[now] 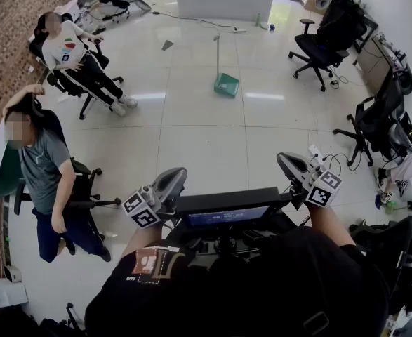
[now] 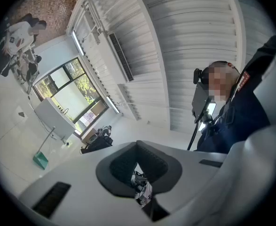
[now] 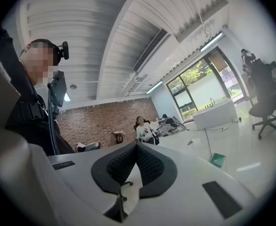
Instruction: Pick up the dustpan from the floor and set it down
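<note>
Nearest to us, just behind both claws, sits the black screen unit on our chest. The left claw is pressed together on nothing, its ribbed dark pads meeting at the tips. The right claw is likewise closed and empty.

The green plastic dustpan stands well ahead of both claws, roughly between their lines, on the glossy pale tiled floor. Its thin upright handle rises from a shallow wedge-shaped tray.

We judge the approach is not yet begun. We should walk up, spread one claw, and pinch the slim handle square between the pads. The smooth pole may well twist in the grip, so we hold it low and set the tray down flat, since it could skid on the slick tile.
</note>
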Tool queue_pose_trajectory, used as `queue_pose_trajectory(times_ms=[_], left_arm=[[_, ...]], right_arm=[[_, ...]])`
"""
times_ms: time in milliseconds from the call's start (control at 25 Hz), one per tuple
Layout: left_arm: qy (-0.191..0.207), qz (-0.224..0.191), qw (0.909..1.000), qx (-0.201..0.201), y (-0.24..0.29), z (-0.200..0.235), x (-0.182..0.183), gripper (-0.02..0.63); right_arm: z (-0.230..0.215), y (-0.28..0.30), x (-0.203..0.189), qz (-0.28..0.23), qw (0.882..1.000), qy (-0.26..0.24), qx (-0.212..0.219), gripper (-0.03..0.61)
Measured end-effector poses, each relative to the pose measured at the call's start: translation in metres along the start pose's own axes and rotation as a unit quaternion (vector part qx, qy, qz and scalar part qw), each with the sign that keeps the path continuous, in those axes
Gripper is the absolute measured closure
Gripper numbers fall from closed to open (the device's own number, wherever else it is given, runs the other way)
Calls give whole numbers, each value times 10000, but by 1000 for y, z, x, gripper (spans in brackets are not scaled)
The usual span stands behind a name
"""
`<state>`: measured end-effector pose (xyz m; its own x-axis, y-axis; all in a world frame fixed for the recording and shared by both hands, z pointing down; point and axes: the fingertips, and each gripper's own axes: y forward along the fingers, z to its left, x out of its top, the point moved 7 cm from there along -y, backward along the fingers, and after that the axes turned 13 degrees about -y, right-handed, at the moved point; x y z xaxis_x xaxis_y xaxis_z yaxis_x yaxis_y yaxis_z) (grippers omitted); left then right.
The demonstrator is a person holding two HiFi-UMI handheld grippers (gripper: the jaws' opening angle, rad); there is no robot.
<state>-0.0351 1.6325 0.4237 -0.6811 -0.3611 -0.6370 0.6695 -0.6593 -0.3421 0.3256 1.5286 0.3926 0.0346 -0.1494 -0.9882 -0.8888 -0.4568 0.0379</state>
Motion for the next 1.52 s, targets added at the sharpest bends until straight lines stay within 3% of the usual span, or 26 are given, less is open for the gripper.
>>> queue_pose_trajectory(times_ms=[440, 640, 920, 1280, 1520], left_arm=[[64, -36, 9999, 90, -62, 50, 47, 609], [148, -46, 9996, 254, -22, 54, 47, 609], [378, -39, 9974, 617, 85, 107, 46, 609], [424, -213, 9955, 821, 340, 201, 38, 609], [356, -46, 9966, 740, 481, 268, 45, 609]], right_arm=[[15, 86, -11, 19, 9999, -161, -2, 568], [-34, 83, 0, -61, 9999, -111, 117, 568], [-175, 90, -3, -187, 9992, 37, 356, 568], [-428, 81, 26, 0, 9957, -56, 927, 568], [-571, 80, 42, -51, 9965, 35, 833, 568]])
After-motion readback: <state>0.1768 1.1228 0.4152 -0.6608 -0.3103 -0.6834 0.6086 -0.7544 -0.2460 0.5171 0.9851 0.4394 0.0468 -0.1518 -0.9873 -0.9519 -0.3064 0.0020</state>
